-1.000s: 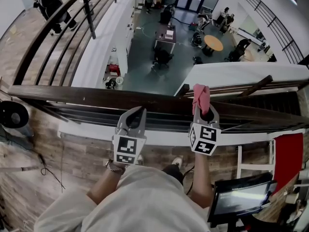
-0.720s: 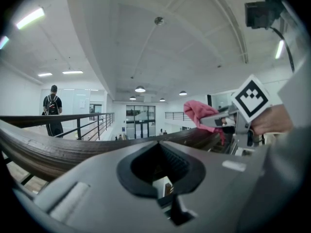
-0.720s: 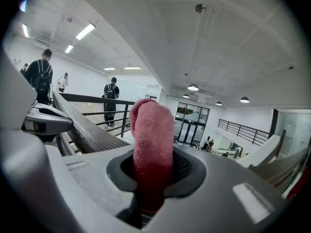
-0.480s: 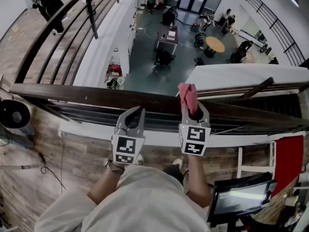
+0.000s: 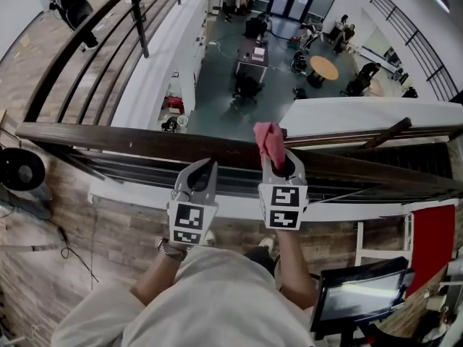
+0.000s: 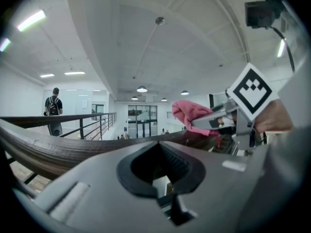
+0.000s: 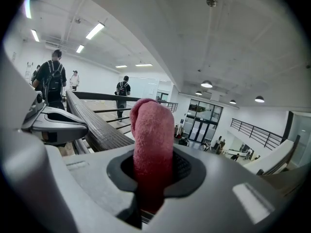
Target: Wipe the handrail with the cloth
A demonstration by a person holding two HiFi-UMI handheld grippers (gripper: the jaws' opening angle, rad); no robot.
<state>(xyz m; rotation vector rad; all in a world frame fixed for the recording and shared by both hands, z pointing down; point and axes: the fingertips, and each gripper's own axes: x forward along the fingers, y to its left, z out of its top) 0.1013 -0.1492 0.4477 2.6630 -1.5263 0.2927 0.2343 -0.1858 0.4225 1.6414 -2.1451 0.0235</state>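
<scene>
Pinching a pink terry cloth (image 5: 270,140), the right gripper (image 5: 279,166) faces the dark wooden handrail (image 5: 145,144) running crosswise just ahead; the left gripper (image 5: 202,170) sits closed and empty alongside.

The person is wearing a pale cream top (image 5: 217,295) with loose sleeves (image 5: 101,306) and a dark wristband (image 5: 171,249). The left gripper (image 5: 205,169) and right gripper (image 5: 279,166) are showing light grey shells with black lining (image 6: 127,171), each carrying a cube (image 5: 282,207) of black-and-white square markers.
</scene>
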